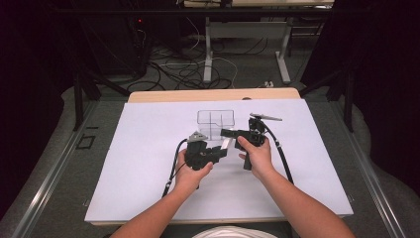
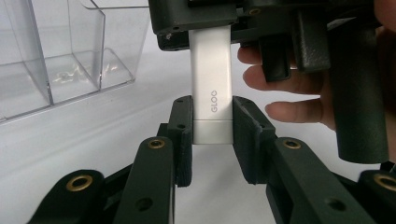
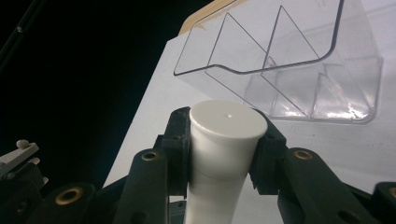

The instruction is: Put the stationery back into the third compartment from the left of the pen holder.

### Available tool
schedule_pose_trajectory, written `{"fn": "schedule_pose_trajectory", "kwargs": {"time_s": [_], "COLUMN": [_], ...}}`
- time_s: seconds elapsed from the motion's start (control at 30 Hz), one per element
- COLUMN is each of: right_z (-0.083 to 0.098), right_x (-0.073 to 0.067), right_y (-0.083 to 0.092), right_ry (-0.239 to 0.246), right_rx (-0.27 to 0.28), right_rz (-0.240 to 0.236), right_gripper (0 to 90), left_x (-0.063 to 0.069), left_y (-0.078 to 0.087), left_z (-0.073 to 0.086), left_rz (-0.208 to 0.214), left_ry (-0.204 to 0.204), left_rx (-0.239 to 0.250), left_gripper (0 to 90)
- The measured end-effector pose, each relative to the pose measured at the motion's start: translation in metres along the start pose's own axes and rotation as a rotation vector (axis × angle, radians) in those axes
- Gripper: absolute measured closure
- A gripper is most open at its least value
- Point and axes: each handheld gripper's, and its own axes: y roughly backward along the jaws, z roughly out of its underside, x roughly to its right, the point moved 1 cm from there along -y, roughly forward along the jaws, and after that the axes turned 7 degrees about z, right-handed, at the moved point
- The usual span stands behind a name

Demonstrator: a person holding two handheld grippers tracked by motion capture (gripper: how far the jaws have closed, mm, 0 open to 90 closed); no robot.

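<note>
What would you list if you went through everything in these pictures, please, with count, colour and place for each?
glue stick: one, white, marked GLOO, held between the two grippers above the sheet
organiser: one, clear plastic with compartments, empty, on the sheet just beyond the grippers
sheet: one, white, covering most of the table
table: one, light wood, its far edge showing beyond the sheet
desk legs: white, on the floor behind the table
cables: several, black and white, on the floor behind the table
left gripper: one, black, its fingers closed on one end of the glue stick
right gripper: one, black, closed around the stick's round end
hands: two, one holding each gripper
</note>
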Motion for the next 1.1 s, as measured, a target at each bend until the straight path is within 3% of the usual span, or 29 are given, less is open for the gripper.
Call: {"fn": "schedule_pose_trajectory", "kwargs": {"time_s": [0.43,1.1], "right_z": [-0.011,-0.044], "right_x": [0.002,-0.027], "right_y": [0.006,0.015], "right_ry": [0.010,0.246], "right_rx": [0.063,0.169], "right_rz": [0.028,0.153], "right_gripper": [66.0,66.0], "left_x": [-0.007,-0.033], "left_y": [0.003,0.028], "left_z": [0.000,-0.011], "left_rz": [-0.026,-0.166], "left_ry": [0.030,0.052], "left_rx": [-0.007,0.056], "left_gripper": [58.5,42.7]}}
